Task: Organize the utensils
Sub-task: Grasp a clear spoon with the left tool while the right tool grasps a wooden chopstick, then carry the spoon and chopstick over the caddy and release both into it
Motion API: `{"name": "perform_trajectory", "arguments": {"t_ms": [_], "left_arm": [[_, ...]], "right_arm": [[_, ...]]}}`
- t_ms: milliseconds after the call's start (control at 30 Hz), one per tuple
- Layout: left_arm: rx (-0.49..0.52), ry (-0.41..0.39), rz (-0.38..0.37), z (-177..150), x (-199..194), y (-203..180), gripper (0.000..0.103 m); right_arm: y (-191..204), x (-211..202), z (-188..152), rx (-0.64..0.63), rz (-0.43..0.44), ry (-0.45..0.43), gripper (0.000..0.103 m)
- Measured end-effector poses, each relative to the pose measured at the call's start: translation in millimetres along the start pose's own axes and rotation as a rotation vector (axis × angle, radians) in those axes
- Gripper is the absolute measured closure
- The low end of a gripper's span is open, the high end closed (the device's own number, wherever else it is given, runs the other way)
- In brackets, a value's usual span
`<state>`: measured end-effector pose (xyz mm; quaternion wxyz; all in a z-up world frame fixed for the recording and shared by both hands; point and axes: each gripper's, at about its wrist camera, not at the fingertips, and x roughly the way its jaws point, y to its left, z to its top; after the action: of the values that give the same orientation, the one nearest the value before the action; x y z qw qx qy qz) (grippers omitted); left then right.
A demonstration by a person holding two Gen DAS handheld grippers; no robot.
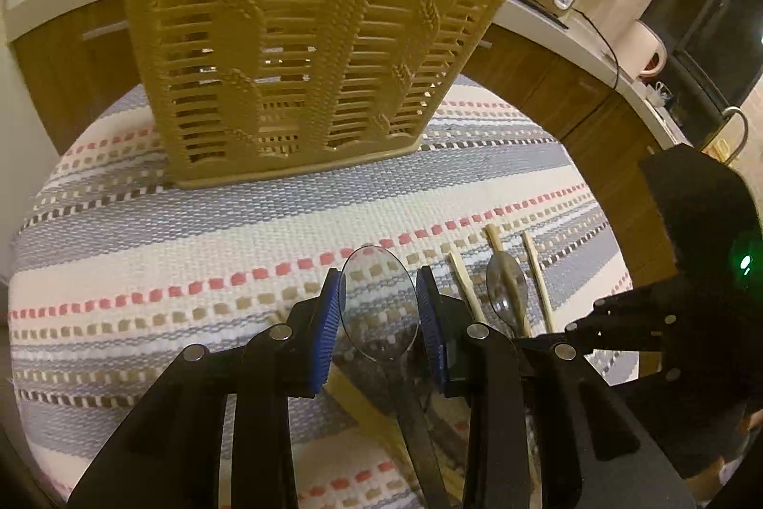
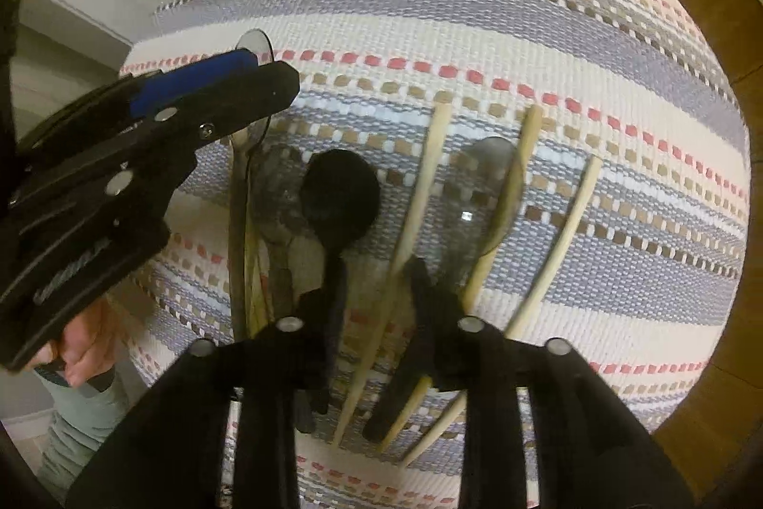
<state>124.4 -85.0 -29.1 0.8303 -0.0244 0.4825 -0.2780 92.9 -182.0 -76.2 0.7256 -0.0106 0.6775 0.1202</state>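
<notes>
My left gripper (image 1: 380, 294) is shut on a clear plastic spoon (image 1: 380, 304), its bowl between the blue pads (image 1: 334, 318), lifted over the striped mat. In the right wrist view the left gripper (image 2: 238, 75) comes in from the left with the spoon (image 2: 256, 46) in it. My right gripper (image 2: 376, 299) is open and empty above a black spoon (image 2: 339, 194), another clear spoon (image 2: 491, 194) and several wooden chopsticks (image 2: 424, 184) lying on the mat. The tan slotted utensil basket (image 1: 305, 46) stands at the far side of the mat.
The striped woven mat (image 1: 190, 232) covers a table. Behind it a kitchen counter (image 1: 572, 32) holds pans, a pot and a white jug. More utensils lie under the left gripper (image 2: 281, 194). The right gripper's body (image 1: 667, 318) fills the left view's right edge.
</notes>
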Motion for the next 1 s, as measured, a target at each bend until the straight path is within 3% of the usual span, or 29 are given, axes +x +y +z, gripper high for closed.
{"name": "perform_trajectory", "arguments": {"t_ms": [167, 233, 267, 400, 600, 667, 700, 733, 867, 1000], "left_arm": [[-0.002, -0.026, -0.017, -9, -15, 11, 0.073], [-0.001, -0.035, -0.017, -11, -17, 12, 0.073], [-0.003, -0.039, -0.016, -13, -19, 12, 0.073], [-0.001, -0.073, -0.013, -16, -32, 10, 0.073], [0.029, -0.190, -0.015, -10, -77, 3, 0.074], [0.041, -0.236, -0.013, -5, -96, 0, 0.074], [0.048, -0.266, -0.013, -1, -107, -1, 0.074], [0.053, -0.290, -0.010, 2, -116, -4, 0.074], [0.067, -0.417, 0.001, 22, -159, -12, 0.074], [0.091, -0.536, 0.043, 51, -191, -24, 0.074]], "right_arm": [[24, 4, 5, -0.065, -0.130, 0.000, 0.076], [28, 5, 5, -0.075, -0.148, -0.009, 0.082], [29, 5, 5, -0.084, -0.154, -0.018, 0.093], [29, 7, -5, -0.121, -0.156, -0.045, 0.098], [16, -22, -41, -0.131, -0.057, -0.139, 0.099], [11, -43, -47, -0.137, -0.012, -0.213, 0.099], [7, -66, -49, -0.148, 0.015, -0.295, 0.099], [7, -66, -49, -0.148, 0.015, -0.295, 0.099], [4, -118, -41, -0.169, 0.057, -0.479, 0.099], [-11, -187, -19, -0.196, 0.062, -0.743, 0.099]]}}
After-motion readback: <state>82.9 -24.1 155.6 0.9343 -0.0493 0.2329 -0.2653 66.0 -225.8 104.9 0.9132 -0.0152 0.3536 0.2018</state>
